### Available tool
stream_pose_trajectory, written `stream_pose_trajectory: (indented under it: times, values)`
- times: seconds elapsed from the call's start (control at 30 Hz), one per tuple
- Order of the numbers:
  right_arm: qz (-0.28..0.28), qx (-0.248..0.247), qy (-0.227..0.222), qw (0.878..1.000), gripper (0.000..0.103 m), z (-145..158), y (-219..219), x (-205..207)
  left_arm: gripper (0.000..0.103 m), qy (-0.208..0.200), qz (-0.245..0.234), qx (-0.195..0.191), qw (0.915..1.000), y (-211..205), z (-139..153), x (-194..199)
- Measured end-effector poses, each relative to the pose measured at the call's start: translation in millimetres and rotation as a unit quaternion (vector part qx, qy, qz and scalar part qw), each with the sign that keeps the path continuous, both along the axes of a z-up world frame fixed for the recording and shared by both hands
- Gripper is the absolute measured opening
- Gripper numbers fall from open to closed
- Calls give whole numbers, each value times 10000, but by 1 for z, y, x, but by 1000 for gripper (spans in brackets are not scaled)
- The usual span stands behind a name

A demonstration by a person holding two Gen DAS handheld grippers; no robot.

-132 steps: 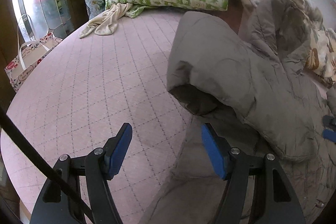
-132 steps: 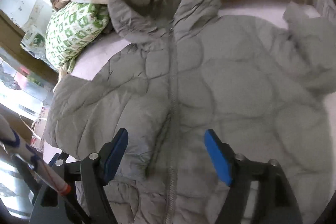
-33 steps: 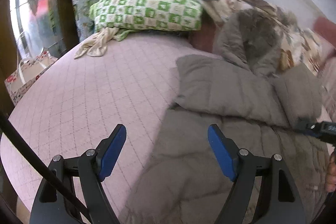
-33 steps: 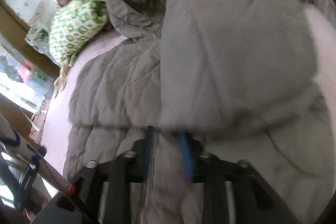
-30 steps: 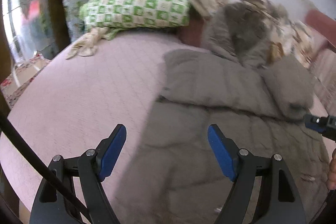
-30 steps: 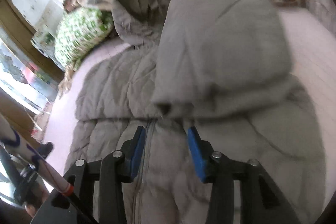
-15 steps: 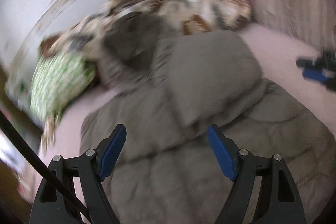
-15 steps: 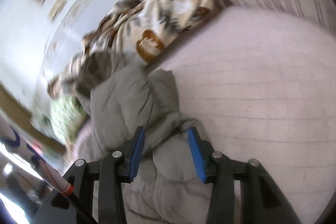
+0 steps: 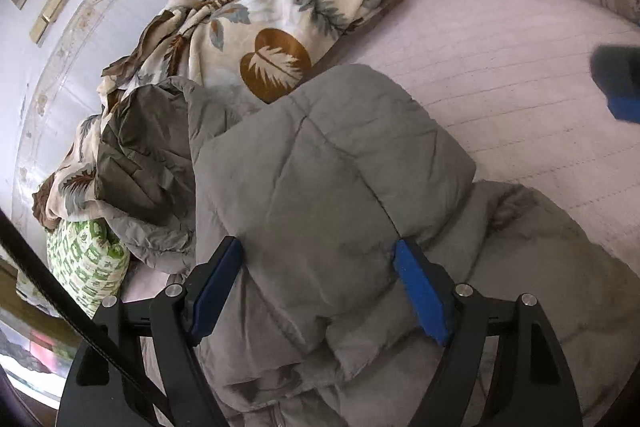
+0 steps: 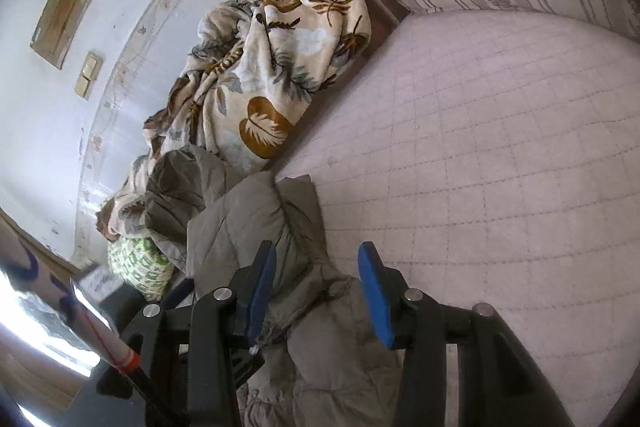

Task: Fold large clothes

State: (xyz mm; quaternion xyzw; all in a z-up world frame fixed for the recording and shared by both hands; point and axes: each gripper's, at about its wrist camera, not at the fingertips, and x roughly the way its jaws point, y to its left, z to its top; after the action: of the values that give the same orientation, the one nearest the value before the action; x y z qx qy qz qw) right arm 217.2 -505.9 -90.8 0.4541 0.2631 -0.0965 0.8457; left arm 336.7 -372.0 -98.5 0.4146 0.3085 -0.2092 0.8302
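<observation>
Puffy jacket (image 9: 340, 163) half-folded on the bed (image 10: 500, 131)
Both hand-held grippers (image 9: 320, 287) (image 10: 316, 291) released; likely soft, bulky, springy, so pinch the hem.

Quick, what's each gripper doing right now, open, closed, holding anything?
Left gripper: open, jaws astride the folded grey jacket, gripping nothing.
Right gripper: open, holding nothing.

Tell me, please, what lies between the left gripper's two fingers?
In the left wrist view, the folded sleeve of the grey jacket bulges between the open left gripper's fingers; contact cannot be told.
</observation>
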Motion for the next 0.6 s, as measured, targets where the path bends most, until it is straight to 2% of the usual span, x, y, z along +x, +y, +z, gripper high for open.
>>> stream_pose_trajectory:
  times: [0.03,0.07,0.1,0.17,0.33,0.5,0.6]
  values:
    - [10,-24,32,10000,47,-2,1,2,45,11,65,15,10000,2,0,1]
    - [26,-54,66,10000,47,-3,2,3,3,71,203,10,9998,3,1,6]
    - [41,-91,113,9999,47,-5,4,5,3,123,331,-30,9994,6,4,10]
    - [64,-211,195,9996,47,-6,8,8,2,248,692,-530,9959,26,21,23]
    - [177,-597,360,9974,47,-6,22,13,2,320,1527,-1250,9798,94,50,50]
    - [409,-617,496,9960,47,-14,37,27,0,539,2632,-1598,9499,189,43,75]
    - [585,-704,594,9940,47,-17,50,37,0,781,3247,-1774,9258,249,26,85]
